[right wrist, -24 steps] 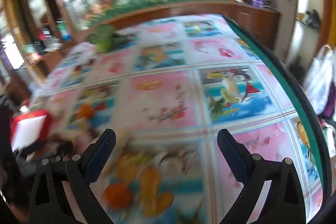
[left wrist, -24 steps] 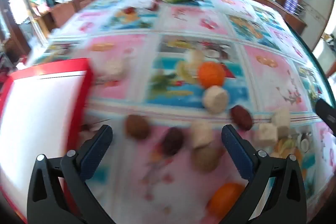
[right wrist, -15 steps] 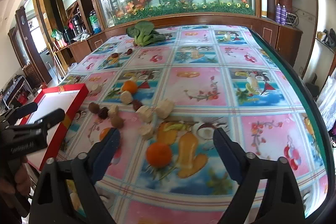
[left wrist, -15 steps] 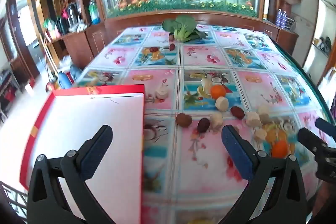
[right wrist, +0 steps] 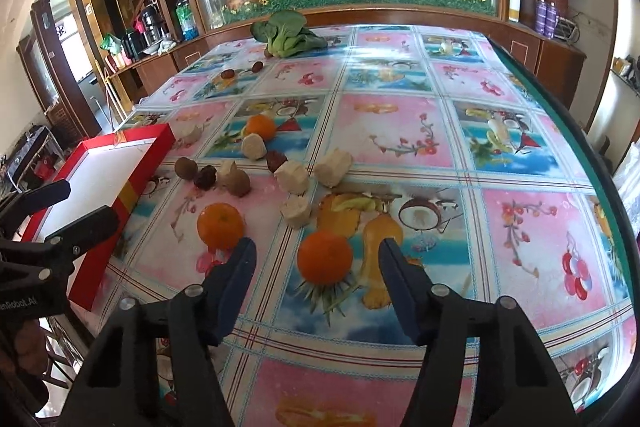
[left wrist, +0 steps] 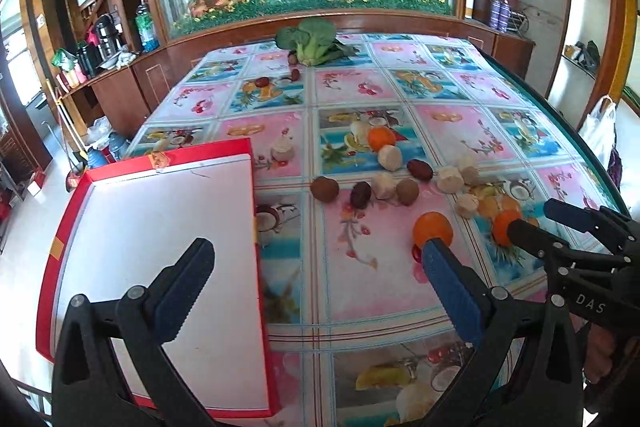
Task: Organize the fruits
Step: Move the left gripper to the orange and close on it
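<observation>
Three oranges [right wrist: 325,257] [right wrist: 221,225] [right wrist: 260,126] lie on the fruit-print tablecloth among several pale lumps [right wrist: 294,177], round brown fruits [right wrist: 186,167] and dark red dates [right wrist: 276,159]. My right gripper [right wrist: 317,247] hovers low over the nearest orange, which shows between its fingertips without touching them; the jaws are open at a middling width. My left gripper [left wrist: 316,255] is wide open and empty above the right rim of a red tray [left wrist: 168,157] with a white inside. The middle orange [left wrist: 433,229] sits just past its right fingertip.
A green leafy vegetable [left wrist: 312,39] and a few more dates [left wrist: 262,82] lie at the table's far end. The table's green edge [right wrist: 580,131] runs down the right. A wooden cabinet with bottles stands at the left, beyond the tray.
Both cameras have pulled back from blurred, close views to steady ones. The right jaws are narrower than before and now frame the nearest orange. The left gripper has shifted over the tray's edge.
</observation>
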The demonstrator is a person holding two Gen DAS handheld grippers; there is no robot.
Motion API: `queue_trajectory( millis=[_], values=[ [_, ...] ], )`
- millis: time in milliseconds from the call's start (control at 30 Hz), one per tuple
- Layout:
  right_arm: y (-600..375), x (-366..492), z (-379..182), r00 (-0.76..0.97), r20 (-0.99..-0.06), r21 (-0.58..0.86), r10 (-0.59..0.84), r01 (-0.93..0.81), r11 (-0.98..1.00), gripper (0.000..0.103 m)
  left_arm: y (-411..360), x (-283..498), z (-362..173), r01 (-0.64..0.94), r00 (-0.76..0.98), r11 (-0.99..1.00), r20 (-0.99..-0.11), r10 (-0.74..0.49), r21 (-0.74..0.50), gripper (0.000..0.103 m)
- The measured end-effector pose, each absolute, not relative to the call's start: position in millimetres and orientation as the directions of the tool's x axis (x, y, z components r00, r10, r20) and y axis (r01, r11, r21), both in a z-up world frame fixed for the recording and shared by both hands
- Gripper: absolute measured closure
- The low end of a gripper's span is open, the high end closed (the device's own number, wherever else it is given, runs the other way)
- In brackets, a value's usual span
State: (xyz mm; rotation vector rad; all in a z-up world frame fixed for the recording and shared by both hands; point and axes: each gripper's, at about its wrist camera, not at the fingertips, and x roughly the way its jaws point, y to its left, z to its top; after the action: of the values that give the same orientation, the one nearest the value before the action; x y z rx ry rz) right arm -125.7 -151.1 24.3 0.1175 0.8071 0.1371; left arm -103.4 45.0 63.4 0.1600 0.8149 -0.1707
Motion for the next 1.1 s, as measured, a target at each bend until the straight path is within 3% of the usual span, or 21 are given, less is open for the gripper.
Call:
queue_trajectory(
  millis=[133,500,867,1100],
  values=[
    [-149.4,-121.2,19.1,0.669,-0.722,0.163,0.175,-0.081,0.983,0.048,37.5,-102.2,61.6,0.241,0.655,0.966,-0.75,-0.089,0.096,0.0],
    [-155.0,-108.9,5.1,0.633,-0.755,0.17,0.17,-0.062,0.983,0.054,22.9,-87.3,42.5,0.286,0.602,0.956,-0.789,-0.122,0.07,0.0],
    [-160.2,-107.1,-0.1,0.612,-0.756,0.216,0.233,-0.102,0.971,0.07,-8.8,-62.7,20.2,0.34,0.546,0.938,-0.827,-0.134,0.072,0.0],
    [-164.8,-108.6,0.3,0.611,-0.752,0.234,0.247,-0.103,0.967,0.071,-13.6,-50.0,8.3,0.349,0.498,0.937,-0.848,-0.181,0.005,0.014]
  ],
)
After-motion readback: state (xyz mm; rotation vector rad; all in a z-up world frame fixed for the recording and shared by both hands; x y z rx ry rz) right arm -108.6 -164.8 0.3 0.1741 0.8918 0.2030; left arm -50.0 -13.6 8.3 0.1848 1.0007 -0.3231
